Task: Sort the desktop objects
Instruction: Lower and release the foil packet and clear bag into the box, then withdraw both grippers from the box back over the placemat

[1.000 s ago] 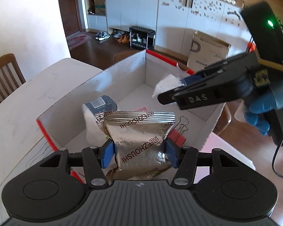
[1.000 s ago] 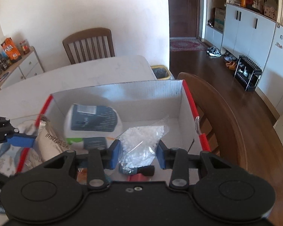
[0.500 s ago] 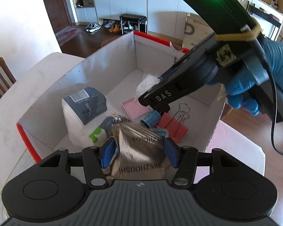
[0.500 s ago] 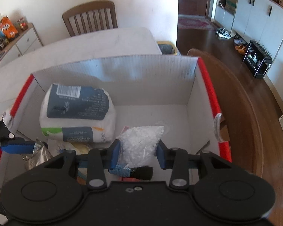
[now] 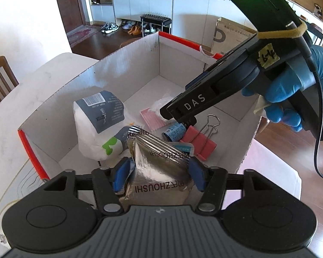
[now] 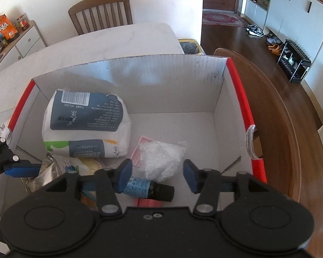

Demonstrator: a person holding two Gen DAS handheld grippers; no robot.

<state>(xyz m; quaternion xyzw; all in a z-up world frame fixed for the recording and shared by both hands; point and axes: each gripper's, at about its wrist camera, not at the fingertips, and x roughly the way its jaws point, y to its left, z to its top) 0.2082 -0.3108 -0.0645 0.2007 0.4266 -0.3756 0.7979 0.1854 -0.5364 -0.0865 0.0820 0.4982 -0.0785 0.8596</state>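
Both grippers over box (image 6: 127, 68), jaws just opening. Left gripper (image 5: 158, 173) releasing foil packet (image 5: 159, 161); right gripper (image 6: 157, 176) clear of plastic bag (image 6: 161, 159). Sorting seems nearly done.

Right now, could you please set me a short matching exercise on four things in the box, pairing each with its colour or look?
Things:
1. tissue pack
2. snack pouch
3. binder clip
4. small bottle

Looks:
A. shiny silver foil
B. blue label, black cap
C. white with dark blue panels
D. pinkish red with wire handles

Pairs: 1-C, 2-A, 3-D, 4-B
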